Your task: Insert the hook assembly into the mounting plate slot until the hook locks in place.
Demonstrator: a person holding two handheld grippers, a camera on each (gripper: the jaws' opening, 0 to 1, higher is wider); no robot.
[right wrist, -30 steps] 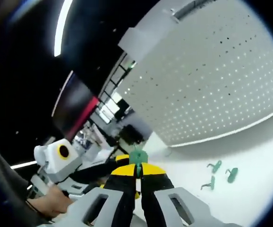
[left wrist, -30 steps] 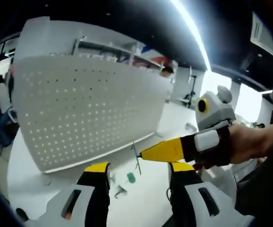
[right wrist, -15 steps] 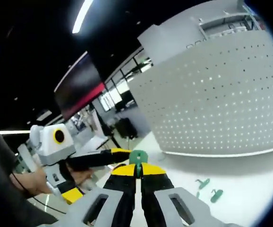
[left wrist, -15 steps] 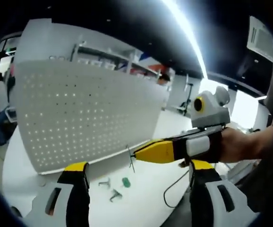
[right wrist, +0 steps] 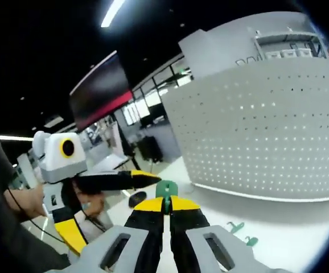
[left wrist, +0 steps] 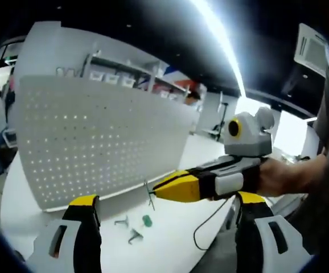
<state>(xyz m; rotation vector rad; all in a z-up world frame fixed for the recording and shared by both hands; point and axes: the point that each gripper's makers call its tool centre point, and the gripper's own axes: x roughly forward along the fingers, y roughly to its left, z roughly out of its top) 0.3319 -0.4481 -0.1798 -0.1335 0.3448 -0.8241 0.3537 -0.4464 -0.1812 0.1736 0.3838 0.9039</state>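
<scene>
Looking along our left gripper (left wrist: 167, 219): we see its two yellow-tipped jaws set wide apart with nothing between them.
Left gripper view, mounting plate: the white perforated mounting plate (left wrist: 96, 142) stands upright on the white table (left wrist: 170, 250), beyond our jaws.
Left gripper view, right gripper: our right gripper (left wrist: 156, 190) comes in from the right, carried by a hand (left wrist: 290, 176), its yellow jaws pressed together on a thin metal hook (left wrist: 149, 196) that hangs at its tip, near the plate's lower edge; we cannot tell whether it touches the plate.
Left gripper view, spare hooks: spare hooks (left wrist: 133, 226), one with a green part, lie loose on the table just in front of the plate.
Right gripper view, right gripper: our own jaws are clamped together on the green piece of the hook assembly (right wrist: 165, 190), which pokes up between the yellow tips.
Right gripper view, left gripper: it sits at the left, jaws apart, one yellow tip pointing toward the hook assembly.
Right gripper view, mounting plate: it stands at the right, apart from the held hook.
Right gripper view, spare hooks: green ones lie on the table below the plate's lower edge.
</scene>
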